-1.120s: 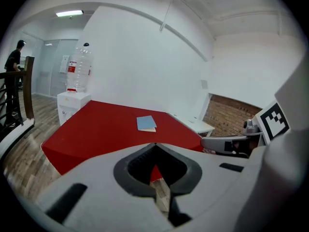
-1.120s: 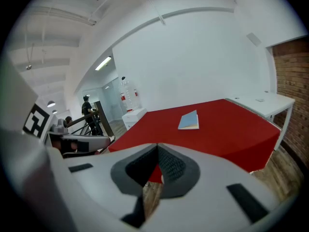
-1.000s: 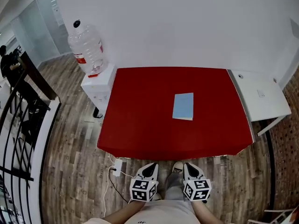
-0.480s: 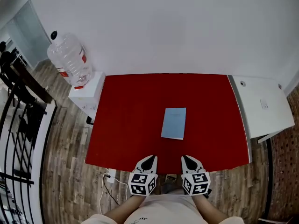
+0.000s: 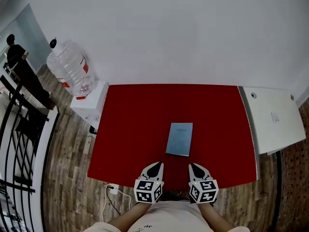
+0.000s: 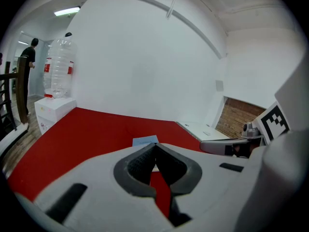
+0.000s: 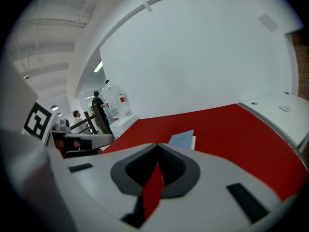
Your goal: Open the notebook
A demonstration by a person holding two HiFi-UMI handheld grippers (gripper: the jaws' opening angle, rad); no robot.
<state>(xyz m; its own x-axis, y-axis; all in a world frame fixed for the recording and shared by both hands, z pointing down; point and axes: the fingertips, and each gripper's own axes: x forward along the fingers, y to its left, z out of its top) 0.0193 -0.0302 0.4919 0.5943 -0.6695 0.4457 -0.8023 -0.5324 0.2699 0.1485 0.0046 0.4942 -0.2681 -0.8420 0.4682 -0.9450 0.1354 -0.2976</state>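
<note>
A closed light-blue notebook (image 5: 179,139) lies flat near the middle of the red table (image 5: 130,124), a little toward its front edge. In the left gripper view the notebook (image 6: 145,140) shows just past the jaw tips; in the right gripper view the notebook (image 7: 183,138) lies ahead and slightly right. My left gripper (image 5: 154,166) hovers at the table's front edge, left of the notebook, jaws shut and holding nothing. The right gripper (image 5: 195,166) hangs beside it, just right of the notebook's near end, also shut and holding nothing.
A big water bottle (image 5: 69,68) stands on a white dispenser (image 5: 89,105) left of the table. A white side table (image 5: 273,120) adjoins the right edge. A black railing (image 5: 21,124) and a person (image 5: 14,52) are far left. A white wall is behind.
The view has moved closer to the table. Both grippers went forward from above the floor to the table's front edge, and the notebook now lies nearer to them.
</note>
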